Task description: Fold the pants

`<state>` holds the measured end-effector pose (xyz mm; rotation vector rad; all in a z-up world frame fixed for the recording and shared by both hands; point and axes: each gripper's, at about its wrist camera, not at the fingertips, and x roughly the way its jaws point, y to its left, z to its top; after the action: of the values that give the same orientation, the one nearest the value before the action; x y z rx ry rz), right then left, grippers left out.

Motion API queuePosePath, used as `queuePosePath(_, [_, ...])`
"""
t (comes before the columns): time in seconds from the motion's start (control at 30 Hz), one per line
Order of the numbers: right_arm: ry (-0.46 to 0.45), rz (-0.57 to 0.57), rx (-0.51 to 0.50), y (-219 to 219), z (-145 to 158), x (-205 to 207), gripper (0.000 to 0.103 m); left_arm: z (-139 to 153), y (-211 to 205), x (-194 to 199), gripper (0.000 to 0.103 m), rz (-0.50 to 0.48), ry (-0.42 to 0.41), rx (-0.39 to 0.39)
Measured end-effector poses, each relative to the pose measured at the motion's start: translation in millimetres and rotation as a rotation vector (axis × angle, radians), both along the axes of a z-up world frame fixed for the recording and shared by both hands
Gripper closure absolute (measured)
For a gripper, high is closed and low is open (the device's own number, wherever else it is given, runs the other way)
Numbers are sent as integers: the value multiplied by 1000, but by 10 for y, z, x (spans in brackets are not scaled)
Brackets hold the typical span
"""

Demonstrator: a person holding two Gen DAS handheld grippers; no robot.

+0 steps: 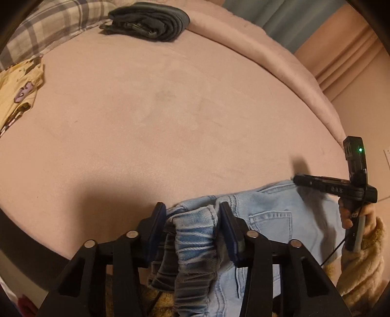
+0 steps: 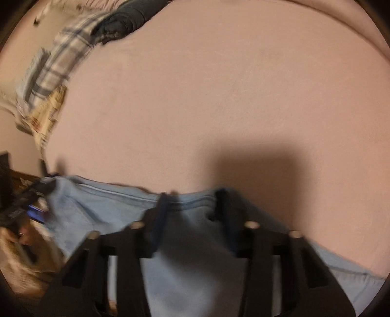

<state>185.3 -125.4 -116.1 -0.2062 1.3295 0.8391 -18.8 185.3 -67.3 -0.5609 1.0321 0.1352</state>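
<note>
Jeans (image 1: pixel 268 219) hang at the near edge of the pink bed (image 1: pixel 170 109), bunched waistband between the fingers of the left gripper (image 1: pixel 193 220) — fingers set wide, fabric filling the gap. Right gripper (image 2: pixel 192 207) blurred; denim sits between its fingers, grip cannot be told. Dark folded pants (image 1: pixel 148 20) lie far off — by a plaid cloth (image 1: pixel 48 26).

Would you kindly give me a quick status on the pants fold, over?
Left hand-held gripper around bunched elastic waistband; right hand-held gripper at jeans edge, grip unclear. Light blue jeans at near edge of pink bed. Folded dark pants far off.
</note>
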Motion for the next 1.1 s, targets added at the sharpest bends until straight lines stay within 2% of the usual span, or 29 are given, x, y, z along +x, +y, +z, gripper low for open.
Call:
queuePosePath(0.03, [-12, -29, 10, -29, 30, 17, 92, 21, 4, -30, 66, 5, -14, -1])
queuePosePath(0.1, [23, -83, 65, -180, 111, 83, 93, 110, 29, -90, 68, 16, -59, -1])
queuePosePath(0.2, [21, -146, 180, -359, 378, 119, 94, 257, 82, -95, 68, 41, -117, -10])
queuePosePath(0.27, [-18, -156, 244, -417, 582, 122, 94, 363, 114, -52, 68, 53, -150, 34])
queuePosePath(0.33, [-52, -163, 269, -376, 703, 141, 94, 354, 186, -4, 68, 64, -146, 45])
queuePosePath(0.43, [-57, -163, 208, -100, 597, 230, 94, 154, 238, 145, 67, 62, -83, 67])
queuePosePath(0.57, [-22, -189, 81, 144, 85, 377, 94, -114, 298, 328, 64, 46, -13, 105])
queuePosePath(0.63, [-24, -198, 81, 122, -34, 412, 94, -156, 314, 348, 63, 36, -7, 110])
queuePosePath(0.7, [-21, -207, 92, 86, -18, 431, 95, -169, 310, 335, 58, 39, 7, 110])
queuePosePath(0.87, [-96, -184, 44, 156, 35, 335, 95, 36, 306, 268, 57, 81, 10, 91])
queuePosePath(0.97, [-123, -183, 9, 193, 65, 335, 95, 251, 268, 125, 57, 106, -50, 61])
queuePosePath(1.1, [-136, -187, 1, 148, 44, 348, 94, 397, 114, 67, 57, 50, -107, 48])
